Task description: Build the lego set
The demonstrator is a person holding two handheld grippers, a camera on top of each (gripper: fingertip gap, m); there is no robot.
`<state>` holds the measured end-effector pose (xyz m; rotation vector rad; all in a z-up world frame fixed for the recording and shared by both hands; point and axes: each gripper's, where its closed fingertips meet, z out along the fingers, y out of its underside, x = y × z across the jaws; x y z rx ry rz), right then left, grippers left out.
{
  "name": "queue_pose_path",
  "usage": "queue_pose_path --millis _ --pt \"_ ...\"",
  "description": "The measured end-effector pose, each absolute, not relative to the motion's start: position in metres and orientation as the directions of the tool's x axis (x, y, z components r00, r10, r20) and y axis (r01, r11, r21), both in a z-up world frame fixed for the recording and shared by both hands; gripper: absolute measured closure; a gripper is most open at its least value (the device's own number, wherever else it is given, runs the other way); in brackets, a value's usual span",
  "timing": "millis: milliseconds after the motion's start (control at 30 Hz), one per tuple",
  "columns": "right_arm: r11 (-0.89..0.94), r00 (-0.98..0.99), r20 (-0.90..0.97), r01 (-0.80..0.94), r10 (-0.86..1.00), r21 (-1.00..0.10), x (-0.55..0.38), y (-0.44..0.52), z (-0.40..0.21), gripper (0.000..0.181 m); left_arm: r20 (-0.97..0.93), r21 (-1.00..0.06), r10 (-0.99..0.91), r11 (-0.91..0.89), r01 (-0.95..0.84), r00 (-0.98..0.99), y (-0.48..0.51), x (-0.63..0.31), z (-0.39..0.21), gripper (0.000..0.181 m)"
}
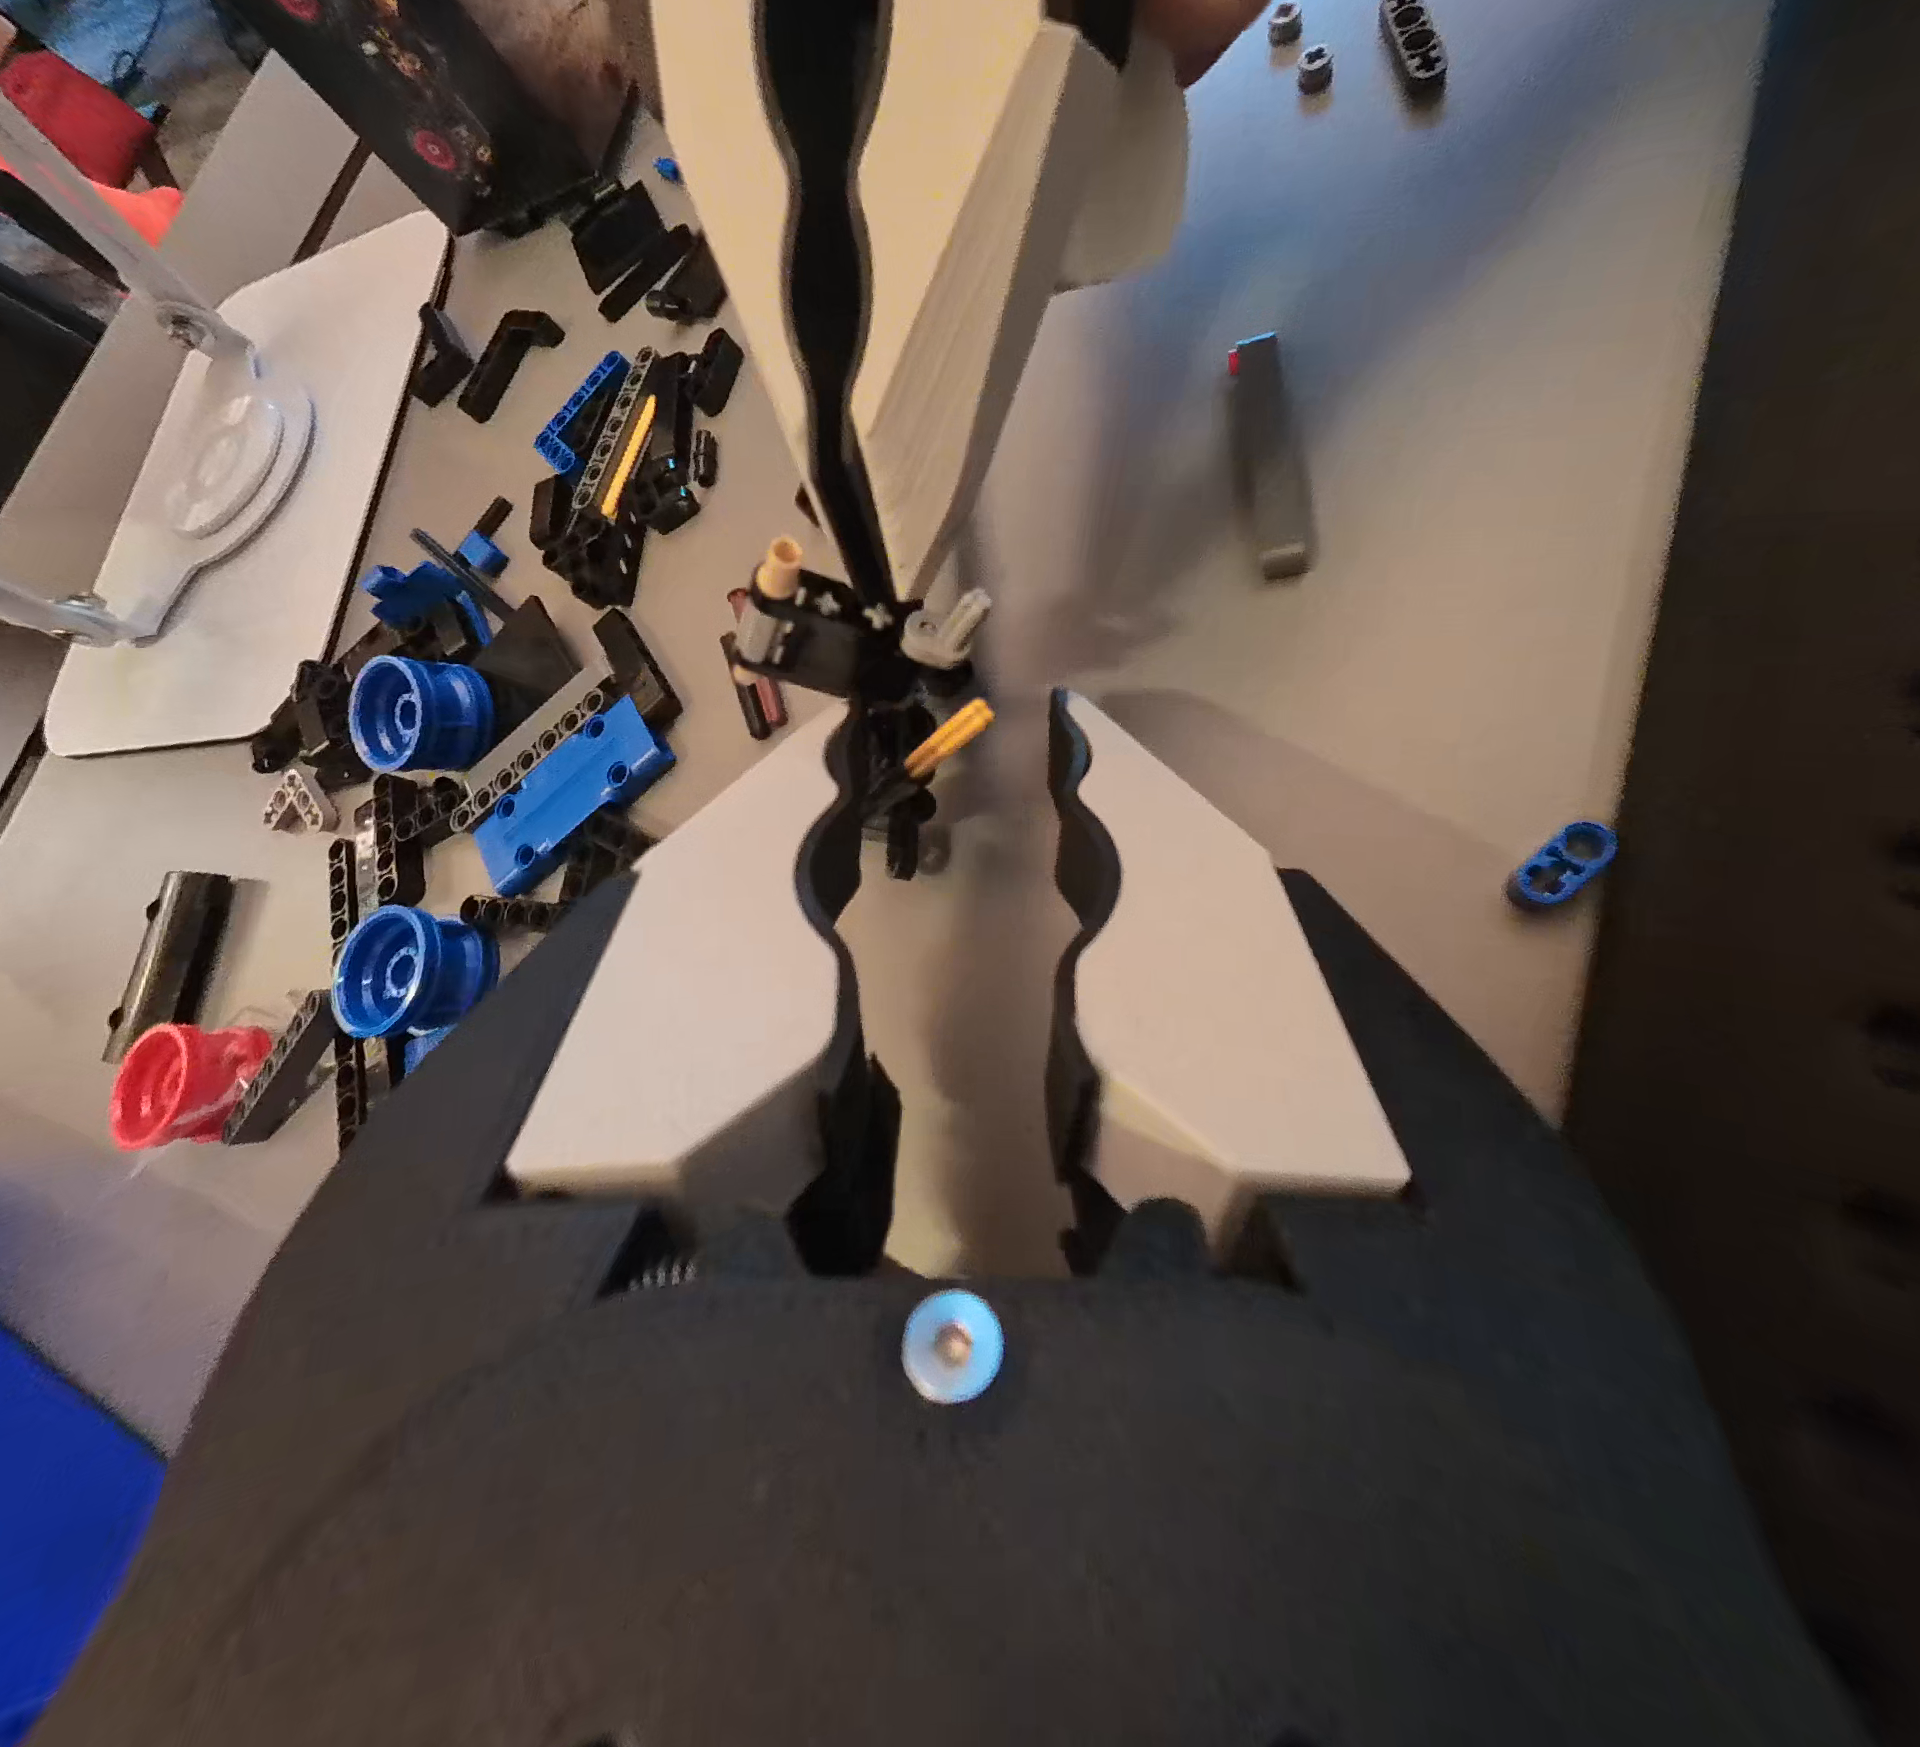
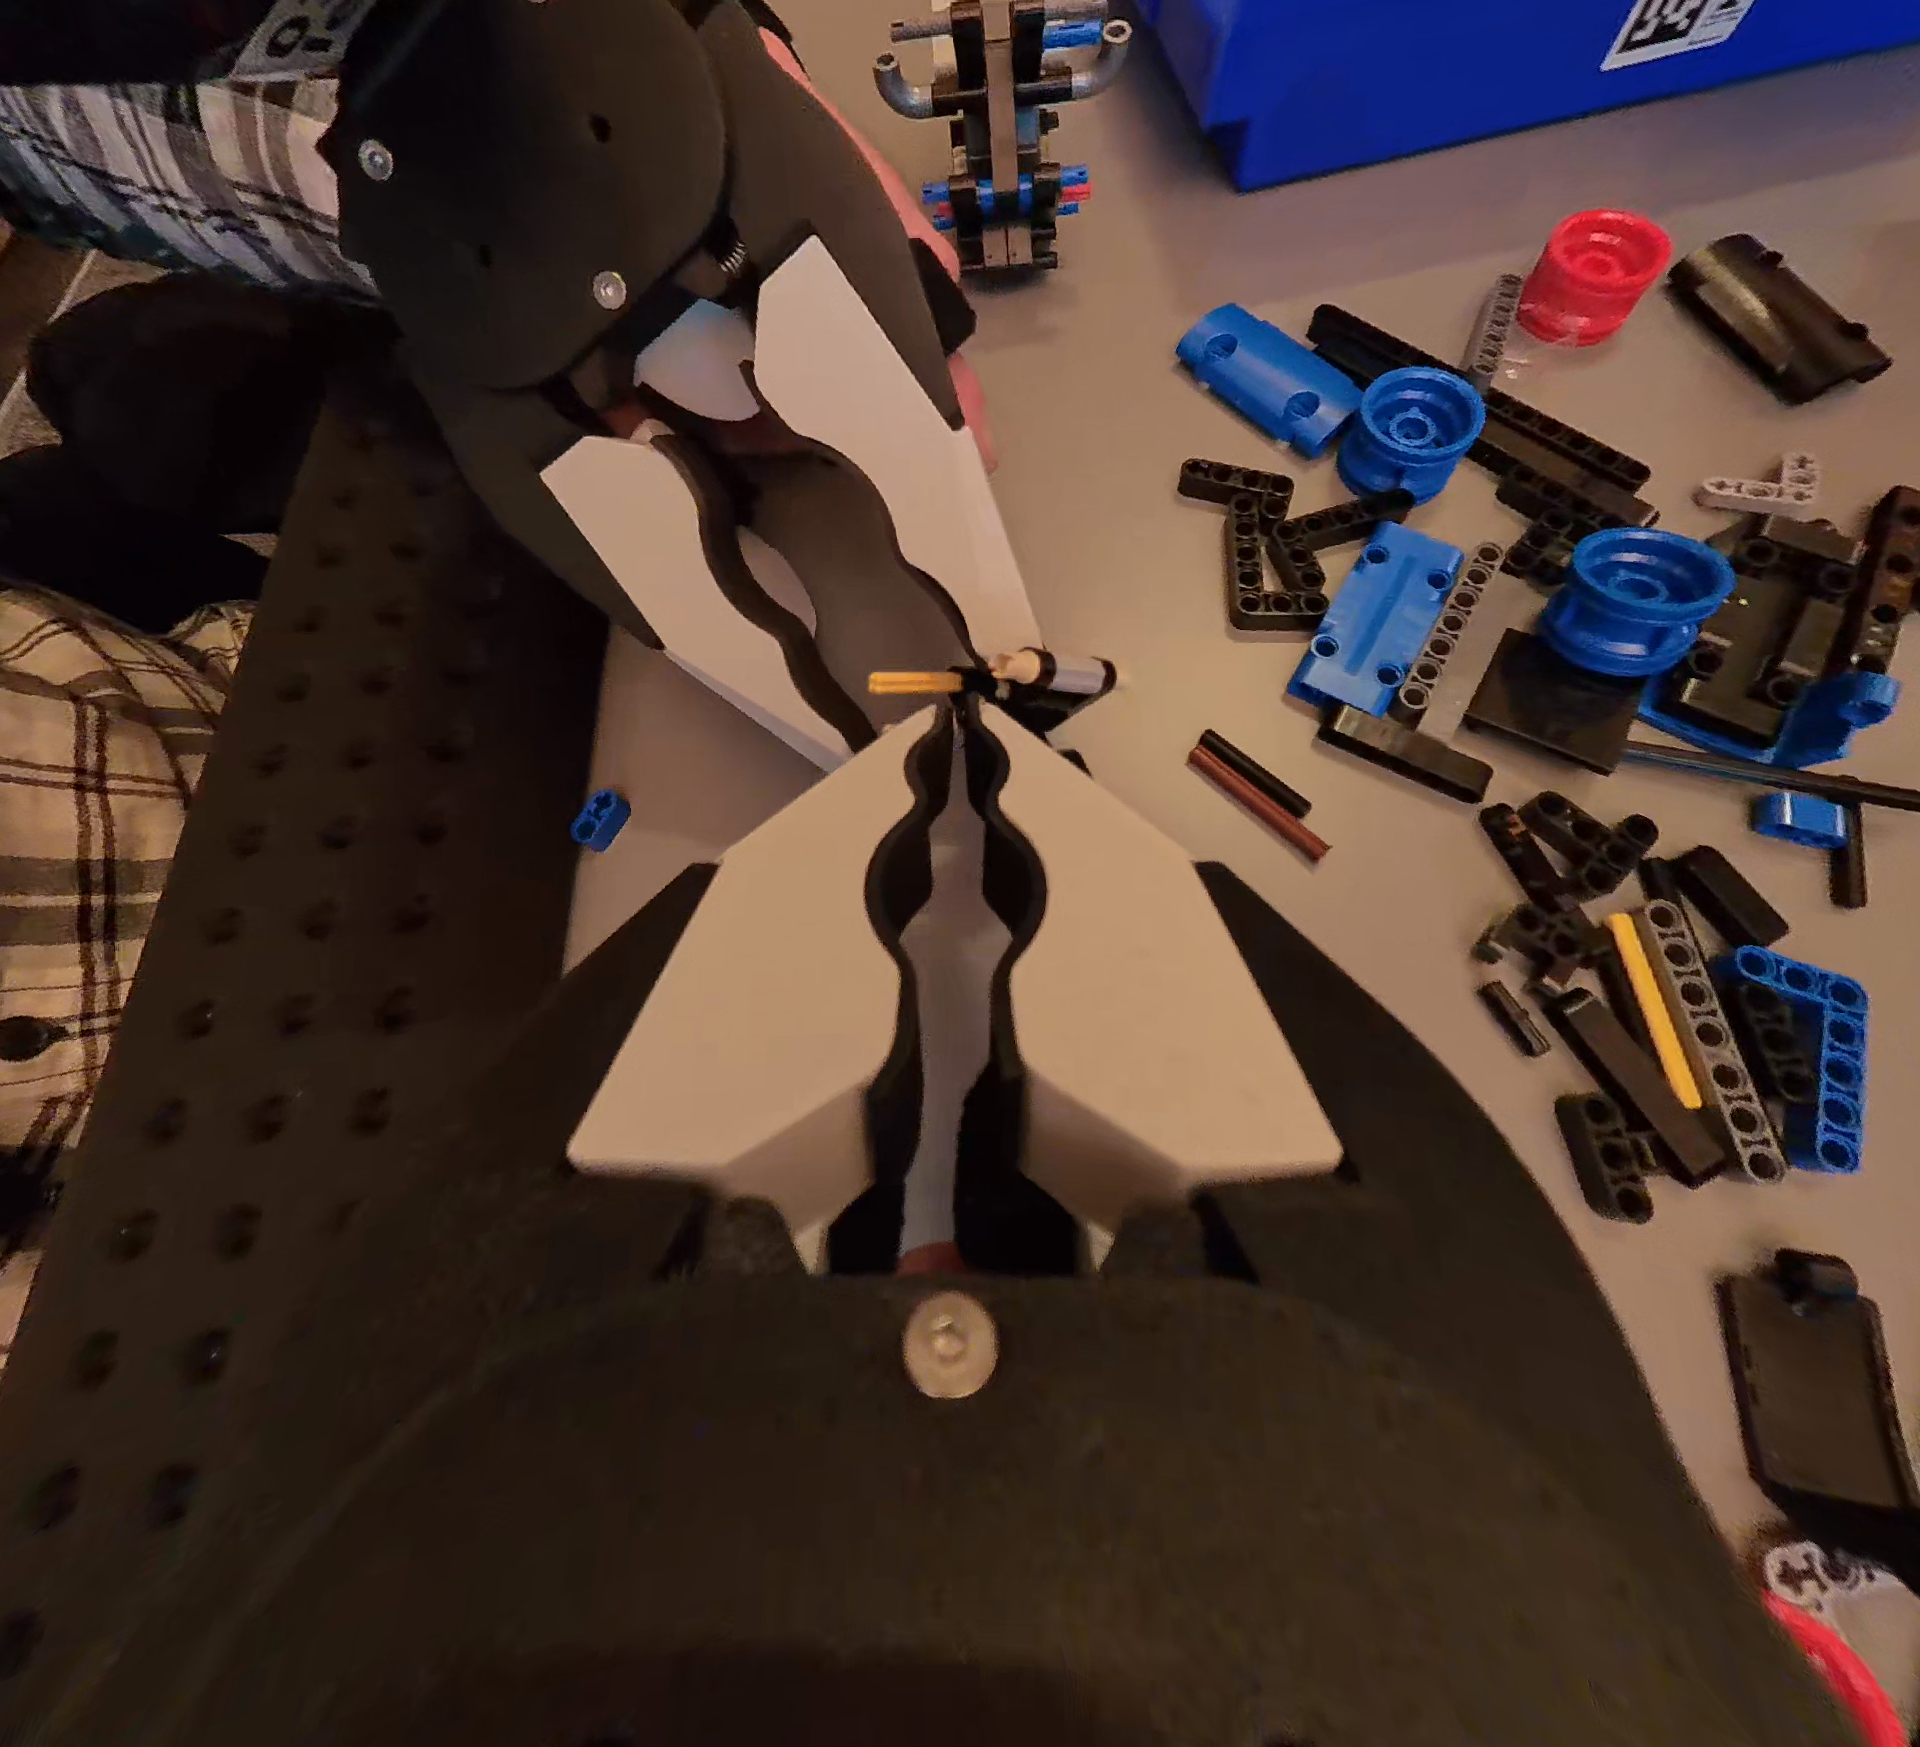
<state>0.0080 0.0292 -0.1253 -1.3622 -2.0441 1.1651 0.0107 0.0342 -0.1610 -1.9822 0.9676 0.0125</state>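
Note:
A small black Lego sub-assembly with a yellow axle, a tan pin and a grey connector is held just above the grey table. My right gripper is shut on it; in the left wrist view it comes down from the top. My left gripper is open, its fingertips on either side of the assembly's yellow-axle end. In the right wrist view the left gripper reaches in from the upper left. Whether its pads touch the assembly is unclear.
A pile of loose black and blue parts with blue and red wheel hubs also shows in the left wrist view. A part-built chassis, a blue bin, a black perforated board, a small blue link and a grey beam lie around. Less than 4 cm separates the two grippers' tips. My left tips are roughly 8 centimetres from the small blue link. The right camera catches it too, in the right wrist view.

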Motion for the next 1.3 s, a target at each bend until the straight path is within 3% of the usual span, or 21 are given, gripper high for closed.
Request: queue_pose_path --millis 167,267,433,533,800,1033,1300 --pt "0.186 -0.447 -0.080 0.520 0.891 -0.834 0.008 0.032 -0.112 0.169 -0.226 -0.800 -0.656 -0.296 -0.521 0.720 0.032 0.024 -0.152 0.156" --pt "0.192 -0.448 -0.076 0.523 0.891 -0.831 0.009 0.034 -0.115 0.171 -0.205 -0.796 -0.697 -0.290 -0.532 0.687 0.030 0.034 -0.155 0.159" --pt "0.144 -0.440 -0.118 0.518 0.890 -0.843 0.012 0.037 -0.117 0.173 -0.234 -0.770 -0.673 -0.312 -0.556 0.701 0.031 0.026 -0.162 0.141" --pt "0.142 -0.451 -0.132 0.524 0.883 -0.840 0.012 0.035 -0.119 0.175 -0.248 -0.761 -0.641 -0.336 -0.555 0.727 0.034 0.018 -0.163 0.117" --pt "0.150 -0.471 -0.127 0.506 0.873 -0.850 0.007 0.027 -0.122 0.181 -0.216 -0.767 -0.675 -0.330 -0.550 0.705 0.030 0.020 -0.160 0.134" --pt "0.179 -0.421 -0.039 0.466 0.906 -0.866 0.005 0.036 -0.118 0.175 -0.187 -0.787 -0.632 -0.362 -0.499 0.752 0.037 0.017 -0.155 0.146" --pt "0.209 -0.377 0.033 0.437 0.926 -0.875 0.001 0.045 -0.115 0.169 0.015 -0.809 -0.583 -0.485 -0.333 0.812 0.045 0.017 -0.148 0.152"
